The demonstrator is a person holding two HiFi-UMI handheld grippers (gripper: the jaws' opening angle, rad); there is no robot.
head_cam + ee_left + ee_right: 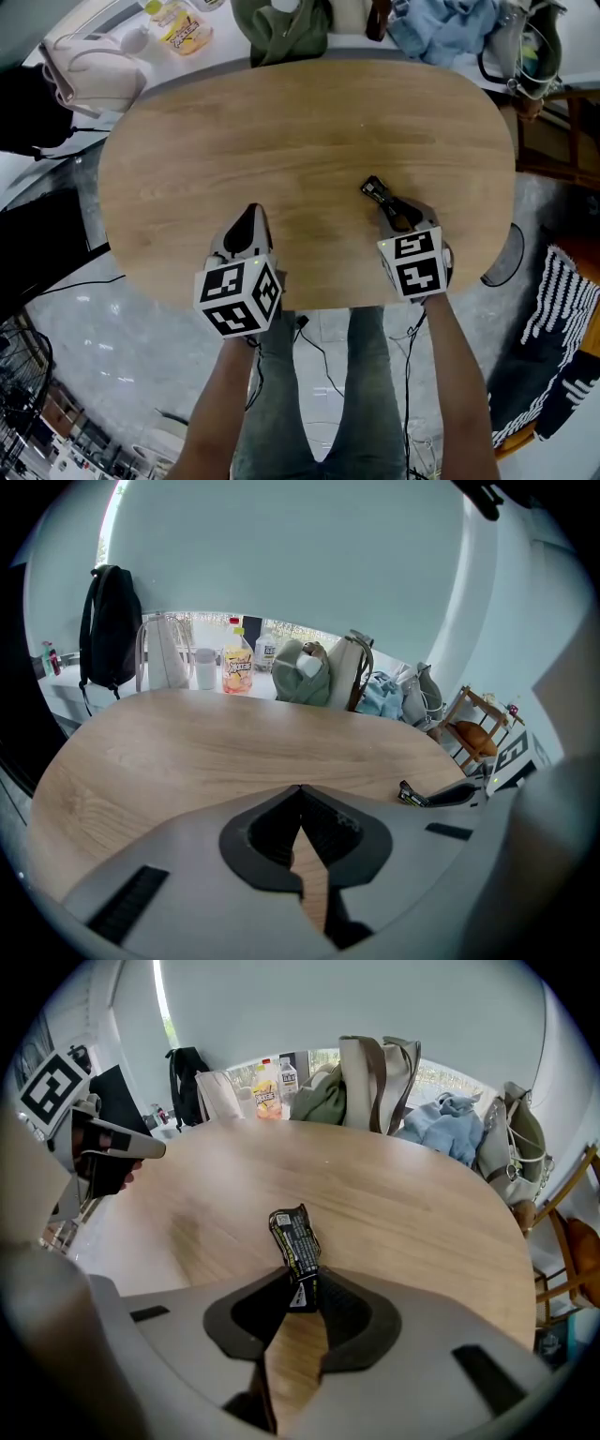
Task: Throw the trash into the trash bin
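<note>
A crumpled black snack wrapper (295,1241) with yellow print lies on the oval wooden table (281,141), right of its middle. My right gripper (302,1283) points steeply down and is shut on the wrapper's near end. The rest of the wrapper (374,189) sticks out ahead of the right gripper (386,204). My left gripper (251,214) hovers over the table's near edge, shut and holding nothing. In the left gripper view the left gripper (300,794) has its jaw tips together, and the wrapper (411,796) shows far to the right. No trash bin shows clearly.
Bags and clothes line the table's far edge: a green bag (281,28), a blue cloth (441,28), a pink bag (89,61) and a yellow pouch (183,28). A wooden chair (473,728) stands to the right. A dark round object (506,255) sits on the floor by the table's right edge.
</note>
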